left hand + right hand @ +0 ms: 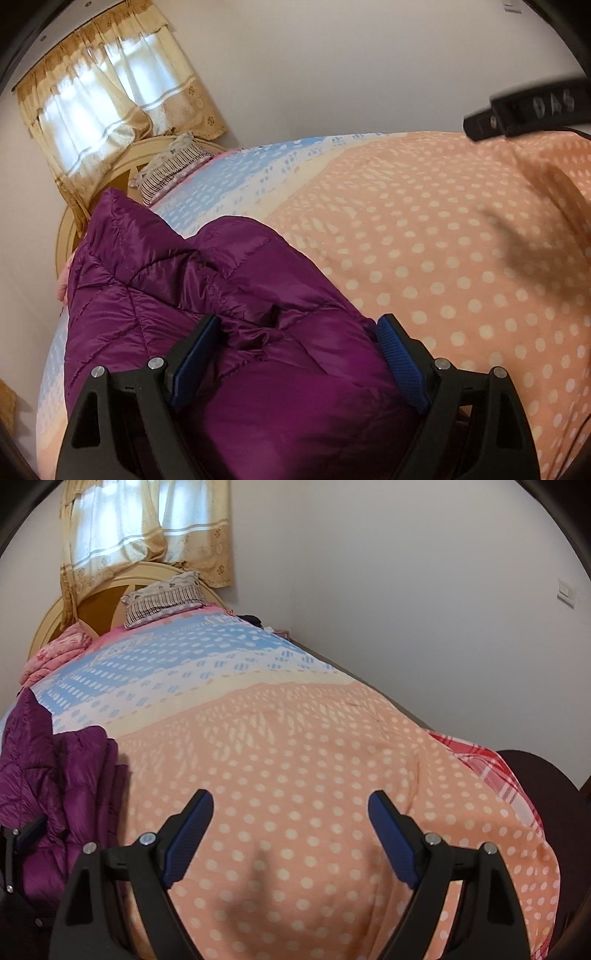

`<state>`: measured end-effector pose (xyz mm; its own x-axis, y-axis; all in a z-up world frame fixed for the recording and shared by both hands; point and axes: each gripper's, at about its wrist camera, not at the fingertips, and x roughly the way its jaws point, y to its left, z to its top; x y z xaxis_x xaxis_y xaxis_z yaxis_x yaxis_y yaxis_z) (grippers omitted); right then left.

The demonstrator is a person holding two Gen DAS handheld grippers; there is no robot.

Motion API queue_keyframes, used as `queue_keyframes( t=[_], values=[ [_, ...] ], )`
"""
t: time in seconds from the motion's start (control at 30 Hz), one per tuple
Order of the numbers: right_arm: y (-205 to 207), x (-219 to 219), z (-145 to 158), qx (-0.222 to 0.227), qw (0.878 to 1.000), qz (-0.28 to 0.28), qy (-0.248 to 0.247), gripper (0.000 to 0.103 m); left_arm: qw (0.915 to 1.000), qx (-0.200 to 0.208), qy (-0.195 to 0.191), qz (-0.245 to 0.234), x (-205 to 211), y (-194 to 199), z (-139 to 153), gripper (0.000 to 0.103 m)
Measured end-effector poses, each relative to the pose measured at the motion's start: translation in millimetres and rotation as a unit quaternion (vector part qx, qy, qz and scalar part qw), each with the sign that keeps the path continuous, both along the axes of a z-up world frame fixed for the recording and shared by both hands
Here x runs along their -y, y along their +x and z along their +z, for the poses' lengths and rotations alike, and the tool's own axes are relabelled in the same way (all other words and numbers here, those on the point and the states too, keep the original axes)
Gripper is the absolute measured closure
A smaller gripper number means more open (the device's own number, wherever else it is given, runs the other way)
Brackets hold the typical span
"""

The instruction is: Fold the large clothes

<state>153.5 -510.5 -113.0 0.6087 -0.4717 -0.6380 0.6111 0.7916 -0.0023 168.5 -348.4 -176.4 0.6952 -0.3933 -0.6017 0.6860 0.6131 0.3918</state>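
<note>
Purple quilted jacket (207,314) lies bunched on the bed (424,258), directly under and ahead of the left gripper (297,334), whose jaws stand apart over it, gripping nothing; right gripper (291,812) hangs open above bare spotted cover, the jacket off to its left; likely light, puffy, slippery; take a hem or cuff; headboard (55,616), curtain (147,528), plain wall beyond.

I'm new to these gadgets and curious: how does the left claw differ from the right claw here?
The left claw has the shiny purple quilted jacket bulging between its open jaws; the right claw has only the peach polka-dot bedspread beyond its own. Left sits over the jacket, right over bare bedspread. Both are black with ribbed blue pads, jaws wide apart.
</note>
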Motion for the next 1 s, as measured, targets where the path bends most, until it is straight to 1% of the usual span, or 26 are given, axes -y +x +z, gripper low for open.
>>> queue_keyframes(
  t=[0.07, 0.1, 0.13, 0.2, 0.27, 0.33, 0.4, 0.47, 0.5, 0.53, 0.57, 0.6, 0.63, 0.67, 0.73, 0.77, 0.83, 0.9, 0.93, 0.97, 1.0],
  values=[
    [1.9, 1.4, -6.7, -0.004, 1.000, 0.000, 0.005, 0.015, 0.9999, 0.004, 0.006, -0.014, 6.2, -11.3, 3.7, 0.016],
    [3.3, 1.4, -9.6, -0.006, 1.000, 0.000, 0.005, 0.015, 0.9996, 0.015, 0.013, -0.022, 11.2, -21.9, 7.3, 0.016],
    [4.7, 1.8, -12.8, -0.008, 1.000, 0.001, 0.006, 0.015, 0.9991, 0.022, 0.019, -0.031, 14.0, -20.5, 9.5, 0.016],
    [6.4, 2.5, -18.2, -0.014, 1.000, 0.001, 0.009, 0.015, 0.9966, 0.054, 0.035, -0.051, 24.8, -42.3, 15.8, 0.016],
    [5.2, 5.0, -22.0, -0.021, 1.000, -0.001, 0.008, 0.015, 0.9948, 0.072, 0.053, -0.049, 29.9, -52.7, 23.8, 0.016],
    [2.0, 11.4, -24.9, -0.026, 1.000, -0.008, 0.009, 0.015, 0.9958, 0.067, 0.044, -0.043, 26.6, -56.0, 40.7, 0.016],
    [-1.2, 18.4, -26.8, -0.027, 0.999, -0.016, 0.016, 0.015, 0.9962, 0.078, 0.033, -0.022, 16.8, -57.1, 65.7, 0.016],
    [-1.7, 21.9, -28.2, -0.031, 0.999, -0.019, 0.019, 0.015, 0.9952, 0.097, 0.012, -0.011, -2.7, -57.8, 92.6, 0.016],
    [-0.7, 21.5, -28.7, -0.035, 0.999, -0.018, 0.018, 0.015, 0.9940, 0.109, 0.003, 0.004, -16.5, -53.2, 108.2, 0.016],
    [2.1, 20.1, -29.2, -0.039, 0.999, -0.016, 0.016, 0.015, 0.9933, 0.115, -0.004, 0.013, -26.1, -48.0, 117.0, 0.016],
    [5.2, 18.1, -29.2, -0.042, 0.999, -0.013, 0.014, 0.016, 0.9917, 0.123, -0.014, 0.033, -42.1, -36.2, 128.2, 0.016],
    [9.0, 16.9, -29.2, -0.045, 0.999, -0.010, 0.013, 0.019, 0.9903, 0.128, -0.017, 0.051, -53.8, -25.1, 133.6, 0.015],
    [13.7, 14.1, -28.4, -0.048, 0.999, -0.006, 0.013, 0.026, 0.9888, 0.128, -0.017, 0.074, -66.2, -9.5, 137.0, 0.014],
    [19.5, 10.9, -26.6, -0.049, 0.999, -0.001, 0.015, 0.030, 0.9862, 0.127, -0.011, 0.105, -79.8, 10.5, 136.7, 0.014],
    [32.4, 1.9, -19.4, -0.049, 0.999, 0.012, 0.012, 0.038, 0.9779, 0.122, -0.003, 0.170, -105.5, 48.8, 132.1, 0.014],
    [38.4, -3.8, -13.4, -0.046, 0.999, 0.019, 0.009, 0.039, 0.9722, 0.111, -0.008, 0.206, -123.1, 75.3, 128.4, 0.014],
    [50.7, -17.8, 1.7, -0.034, 0.999, 0.033, 0.006, 0.040, 0.9602, 0.102, -0.009, 0.260, -145.8, 111.5, 118.1, 0.014],
    [64.1, -36.8, 25.2, -0.012, 0.999, 0.053, 0.007, 0.040, 0.9381, 0.096, -0.016, 0.332, -170.4, 151.5, 104.2, 0.014],
    [72.9, -51.9, 39.4, 0.001, 0.998, 0.068, 0.003, 0.040, 0.9321, 0.084, -0.024, 0.351, -177.4, 163.1, 98.2, 0.014],
    [81.1, -65.8, 50.8, 0.011, 0.997, 0.082, -0.001, 0.040, 0.9201, 0.060, -0.040, 0.385, -189.5, 180.5, 89.5, 0.014],
    [89.1, -79.2, 59.2, 0.020, 0.995, 0.097, 0.000, 0.040, 0.9130, 0.045, -0.052, 0.402, -195.0, 189.4, 83.9, 0.014]
  ],
)
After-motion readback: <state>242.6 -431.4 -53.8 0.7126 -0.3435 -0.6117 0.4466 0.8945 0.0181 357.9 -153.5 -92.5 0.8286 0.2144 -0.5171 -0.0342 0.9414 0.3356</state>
